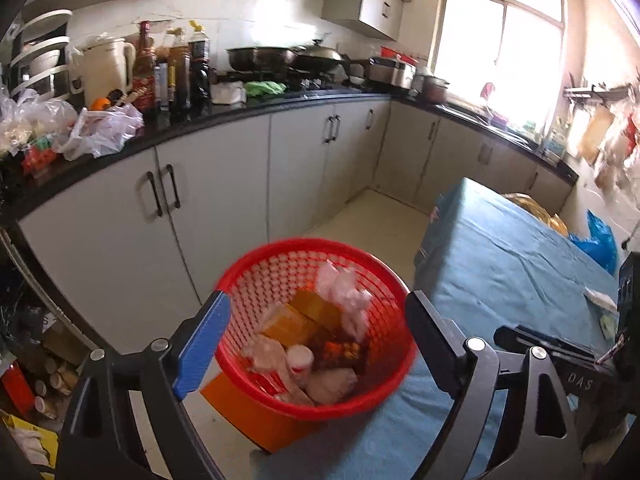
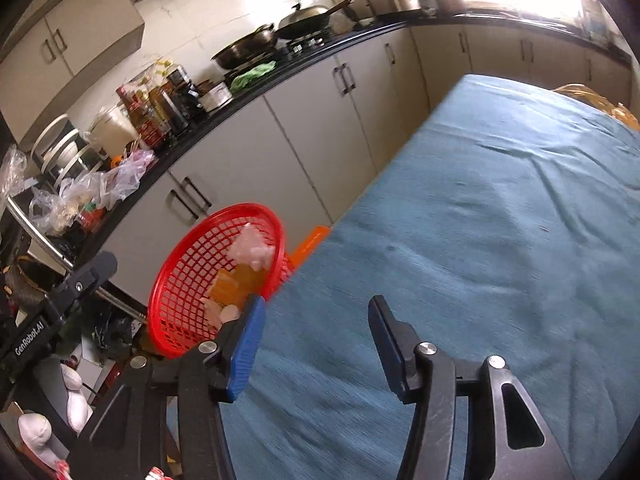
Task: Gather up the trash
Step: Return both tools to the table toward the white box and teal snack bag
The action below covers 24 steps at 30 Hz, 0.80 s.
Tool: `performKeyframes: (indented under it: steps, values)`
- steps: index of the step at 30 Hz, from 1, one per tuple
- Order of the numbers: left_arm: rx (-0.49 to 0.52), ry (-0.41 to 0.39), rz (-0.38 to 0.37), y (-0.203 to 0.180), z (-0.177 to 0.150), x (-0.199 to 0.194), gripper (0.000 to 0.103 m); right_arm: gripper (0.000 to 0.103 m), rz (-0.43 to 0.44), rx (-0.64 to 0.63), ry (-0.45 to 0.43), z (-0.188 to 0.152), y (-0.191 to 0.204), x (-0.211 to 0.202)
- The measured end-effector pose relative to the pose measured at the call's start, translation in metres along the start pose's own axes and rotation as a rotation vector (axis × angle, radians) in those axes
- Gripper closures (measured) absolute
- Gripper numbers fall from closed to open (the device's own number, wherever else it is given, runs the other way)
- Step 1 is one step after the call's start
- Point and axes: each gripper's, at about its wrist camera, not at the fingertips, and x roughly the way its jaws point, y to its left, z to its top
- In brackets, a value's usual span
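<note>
A red mesh basket (image 1: 256,276) sits at the near corner of the blue-clothed table (image 1: 500,260), partly over an orange box (image 1: 248,412). Inside lie crumpled white wrappers (image 1: 344,288), orange cartons (image 1: 288,324) and a small white bottle (image 1: 300,362). My left gripper (image 1: 320,304) hovers just above the basket, jaws wide open with nothing held. My right gripper (image 2: 318,306) is open over bare blue cloth (image 2: 480,220), also holding nothing. The basket (image 2: 180,280) stands to its left, tilted in this view, with a white wrapper (image 2: 252,250) showing.
A black counter (image 1: 224,114) over grey cabinets (image 1: 224,200) runs along the far wall, with bottles (image 1: 176,68), a cream kettle (image 1: 104,68), plastic bags (image 1: 104,128) and pans (image 1: 280,58). Clutter fills the floor at the left (image 1: 44,372). A blue bag (image 1: 598,240) lies beyond the table.
</note>
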Motion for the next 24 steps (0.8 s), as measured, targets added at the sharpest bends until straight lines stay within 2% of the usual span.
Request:
performKeyframes:
  steps: [8, 14, 24]
  values:
    - [0.064, 0.035, -0.054, -0.047, -0.02, -0.009, 0.016, 0.044, 0.038, 0.193, -0.053, -0.016, -0.065, -0.042]
    - [0.112, 0.055, -0.08, -0.081, -0.031, -0.015, 0.016, 0.04, 0.0, 0.229, -0.048, -0.027, -0.103, -0.068]
    - [0.21, 0.088, -0.152, -0.153, -0.049, -0.015, 0.016, 0.039, -0.07, 0.322, -0.096, -0.05, -0.17, -0.118]
